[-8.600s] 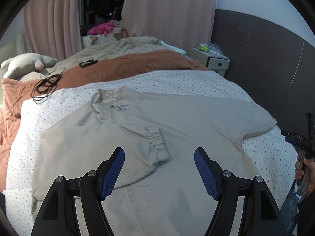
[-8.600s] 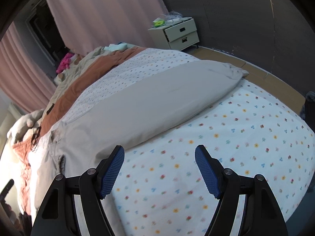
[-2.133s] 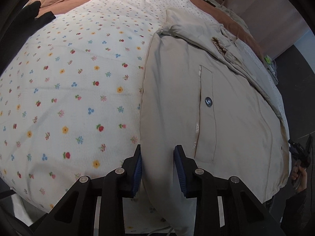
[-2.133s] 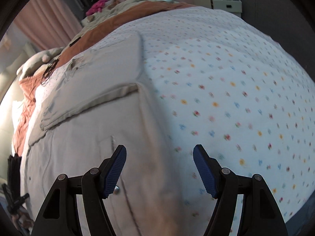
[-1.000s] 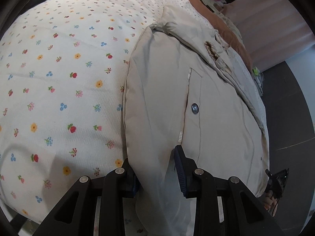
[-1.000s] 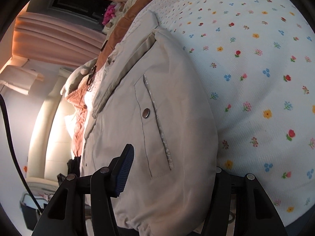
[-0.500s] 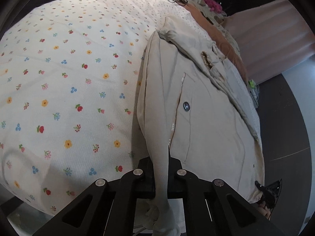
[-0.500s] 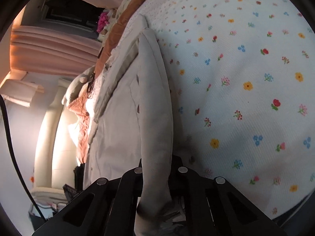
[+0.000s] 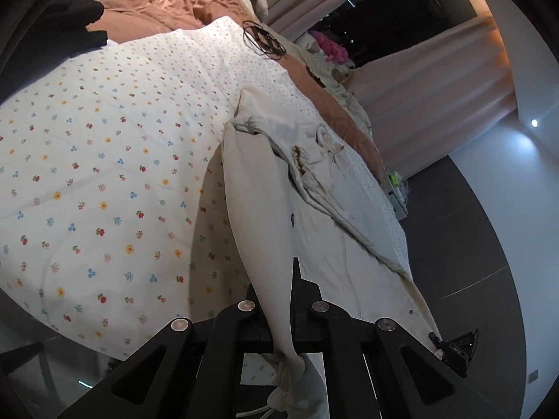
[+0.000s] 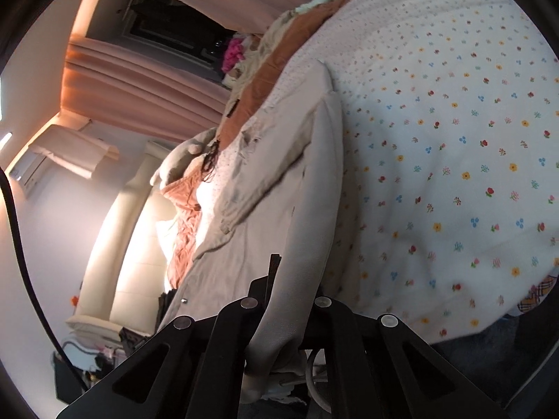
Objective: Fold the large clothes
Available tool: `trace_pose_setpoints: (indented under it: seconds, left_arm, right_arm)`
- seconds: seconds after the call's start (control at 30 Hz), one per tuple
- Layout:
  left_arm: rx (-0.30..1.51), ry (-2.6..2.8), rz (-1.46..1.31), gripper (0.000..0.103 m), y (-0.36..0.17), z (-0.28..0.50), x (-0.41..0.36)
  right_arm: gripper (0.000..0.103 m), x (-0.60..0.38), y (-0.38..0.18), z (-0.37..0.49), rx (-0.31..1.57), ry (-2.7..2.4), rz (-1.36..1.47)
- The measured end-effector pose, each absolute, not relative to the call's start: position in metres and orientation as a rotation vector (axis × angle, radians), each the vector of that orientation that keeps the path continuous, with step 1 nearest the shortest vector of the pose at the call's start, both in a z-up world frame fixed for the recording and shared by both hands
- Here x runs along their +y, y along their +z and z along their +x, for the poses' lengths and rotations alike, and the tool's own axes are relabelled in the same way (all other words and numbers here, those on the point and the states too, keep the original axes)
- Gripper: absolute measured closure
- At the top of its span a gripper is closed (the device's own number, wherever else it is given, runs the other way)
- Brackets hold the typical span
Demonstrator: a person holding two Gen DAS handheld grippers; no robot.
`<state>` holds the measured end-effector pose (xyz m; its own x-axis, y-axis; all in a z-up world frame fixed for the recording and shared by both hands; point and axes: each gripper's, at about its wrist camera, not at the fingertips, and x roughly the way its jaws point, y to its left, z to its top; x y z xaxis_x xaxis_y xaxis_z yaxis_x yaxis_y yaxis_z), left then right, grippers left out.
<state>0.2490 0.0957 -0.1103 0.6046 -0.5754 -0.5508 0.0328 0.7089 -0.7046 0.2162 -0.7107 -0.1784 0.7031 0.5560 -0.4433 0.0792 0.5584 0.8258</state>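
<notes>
A large beige jacket (image 9: 349, 241) lies on the flowered bedspread (image 9: 104, 160), sleeves folded across its front. My left gripper (image 9: 276, 314) is shut on the jacket's bottom hem at its left corner, lifted off the bed. My right gripper (image 10: 283, 310) is shut on the hem of the same jacket (image 10: 272, 188) at its right corner, also raised. The cloth hangs down between each pair of jaws and hides the fingertips. The right gripper's tip also shows at the far end of the hem in the left wrist view (image 9: 457, 349).
A rust-brown blanket (image 9: 157, 3) and a pillow lie at the head of the bed, with a black cable (image 9: 262, 40) on the spread. Pink curtains (image 9: 419, 80) hang behind. A white nightstand (image 9: 398, 199) stands by the dark wall. The flowered spread (image 10: 454, 160) shows right of the jacket.
Both grippers have closed on the jacket's bottom hem and lifted it up off the bed; the lower part of the jacket now rises from the spread.
</notes>
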Motion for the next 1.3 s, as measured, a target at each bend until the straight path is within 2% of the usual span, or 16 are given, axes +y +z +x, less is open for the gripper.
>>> trace_pose_setpoints:
  seconds: [0.47,0.87,1.3]
  left_arm:
    - [0.718,-0.425,-0.677,0.100,-0.057,0.148,0.113]
    - [0.717,-0.344,-0.511,0.100,-0.073,0.062,0.127]
    - [0.736,-0.317,-0.433,0.100,-0.080,0.067,0.121]
  right_arm:
    - [0.098,-0.706,-0.119,0.125,0.622,0.409,0.890]
    - [0.098,-0.696,-0.101,0.060,0.566,0.469,0.840]
    - [0.098,-0.697,-0.105,0.064,0.590,0.465,0.813]
